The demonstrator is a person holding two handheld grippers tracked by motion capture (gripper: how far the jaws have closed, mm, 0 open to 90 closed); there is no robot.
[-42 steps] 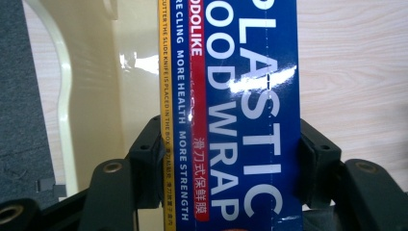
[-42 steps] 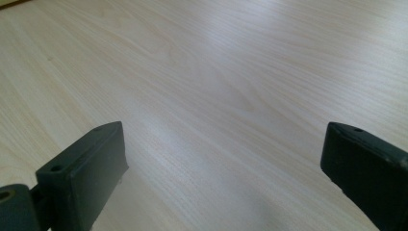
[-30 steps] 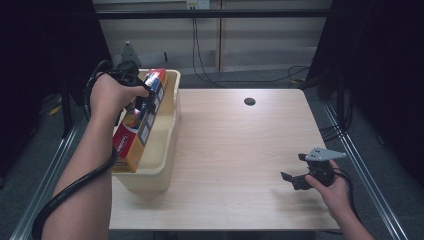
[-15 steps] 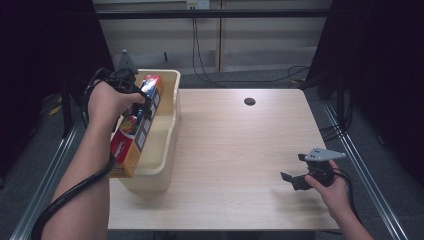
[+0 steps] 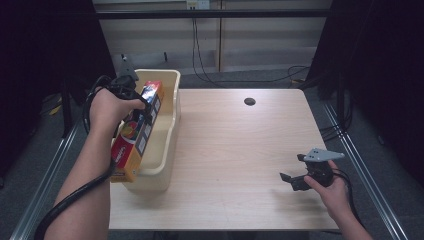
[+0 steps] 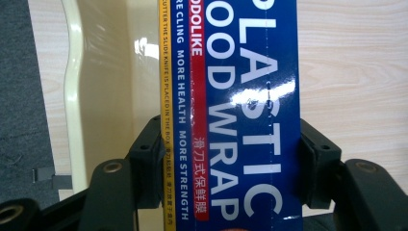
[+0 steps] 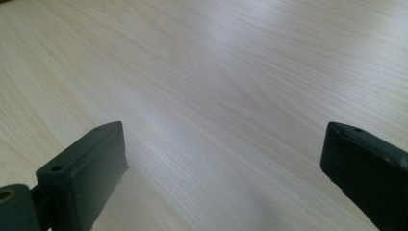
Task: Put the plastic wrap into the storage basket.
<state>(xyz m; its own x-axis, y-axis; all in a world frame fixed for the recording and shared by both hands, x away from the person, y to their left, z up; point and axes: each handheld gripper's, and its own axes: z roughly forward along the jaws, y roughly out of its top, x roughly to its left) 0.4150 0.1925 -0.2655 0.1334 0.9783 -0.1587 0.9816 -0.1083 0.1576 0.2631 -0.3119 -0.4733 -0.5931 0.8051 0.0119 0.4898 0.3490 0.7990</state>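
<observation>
Box first: the long blue, red and yellow cardboard box of plastic food wrap (image 5: 136, 134) has sunk lower into the cream plastic tub (image 5: 167, 127) at the left edge of the pale wooden desk (image 5: 240, 150). The left gripper (image 5: 145, 107) pinches it tight, so letting go looks close. The right gripper (image 5: 295, 172) stays spread wide near the desk's right front corner.

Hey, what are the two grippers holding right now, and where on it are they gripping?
The left gripper clamps the plastic wrap box across its long sides, over the cream bin. The right gripper is open, holding nothing.
</observation>
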